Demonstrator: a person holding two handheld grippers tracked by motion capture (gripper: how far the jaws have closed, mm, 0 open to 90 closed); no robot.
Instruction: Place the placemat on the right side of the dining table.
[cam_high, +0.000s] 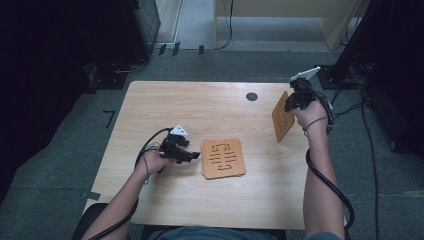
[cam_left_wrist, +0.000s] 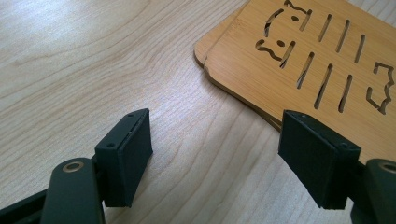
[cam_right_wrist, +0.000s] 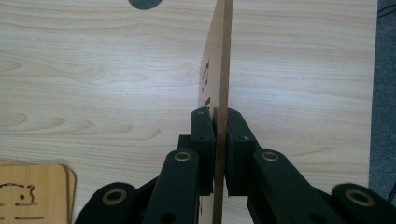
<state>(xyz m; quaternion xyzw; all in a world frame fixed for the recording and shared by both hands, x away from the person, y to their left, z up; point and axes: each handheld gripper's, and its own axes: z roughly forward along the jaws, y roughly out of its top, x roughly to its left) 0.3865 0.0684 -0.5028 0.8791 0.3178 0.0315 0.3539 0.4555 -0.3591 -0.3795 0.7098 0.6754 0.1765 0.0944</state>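
The right tool (cam_high: 295, 100) was clamped on one wooden trivet (cam_high: 282, 117), held on edge above the worktop (cam_high: 200, 100), while the left tool (cam_left_wrist: 215, 154), jaws apart, waited beside the trivet stack (cam_high: 223, 159), so stacking or setting aside seemingly came next.

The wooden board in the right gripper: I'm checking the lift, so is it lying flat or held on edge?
On edge. The wooden board stands vertically, clamped in the right gripper, above the table.
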